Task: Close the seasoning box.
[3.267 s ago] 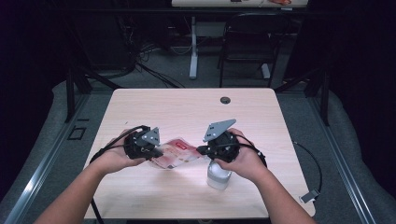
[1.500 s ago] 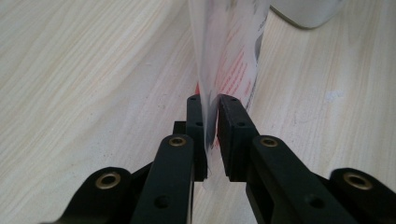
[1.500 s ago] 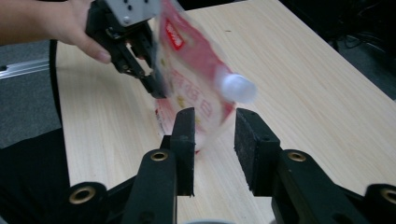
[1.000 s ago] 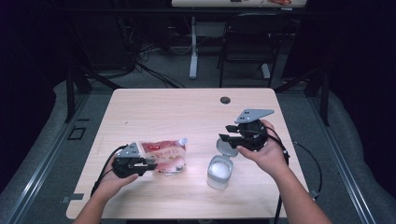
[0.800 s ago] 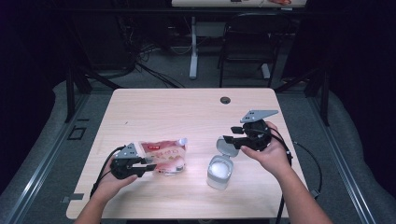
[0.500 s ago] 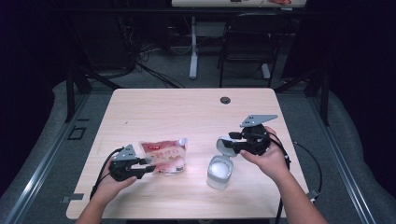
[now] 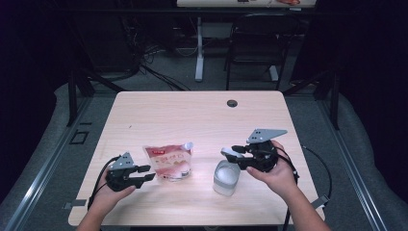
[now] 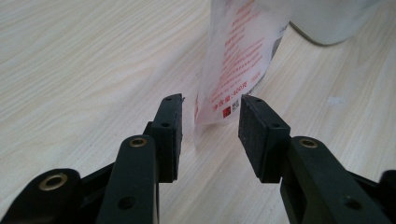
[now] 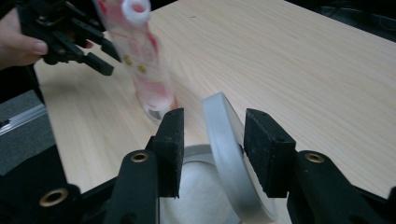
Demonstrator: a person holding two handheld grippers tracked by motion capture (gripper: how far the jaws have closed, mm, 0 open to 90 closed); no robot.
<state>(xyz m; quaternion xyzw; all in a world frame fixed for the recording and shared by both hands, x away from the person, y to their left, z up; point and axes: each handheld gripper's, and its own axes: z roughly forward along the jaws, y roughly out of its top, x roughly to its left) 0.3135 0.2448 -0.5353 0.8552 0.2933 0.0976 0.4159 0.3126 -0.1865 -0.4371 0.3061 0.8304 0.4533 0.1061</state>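
High view: pink-printed spouted pouch (image 7: pixel 168 162) stands upright; left gripper (image 7: pixel 144 173) jaws apart.

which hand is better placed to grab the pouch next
Left, probably. The left claw is open with the pouch edge already between its jaws. The right claw is over the jar with the lid between its jaws, so it isn't free.

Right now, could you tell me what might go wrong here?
The lid sits tilted between the right hand-held gripper's jaws, touching one pad only, so it might slip and drop onto the open jar. The pouch stands upright with the left hand-held gripper's jaws open around its edge; a nudge could topple it.
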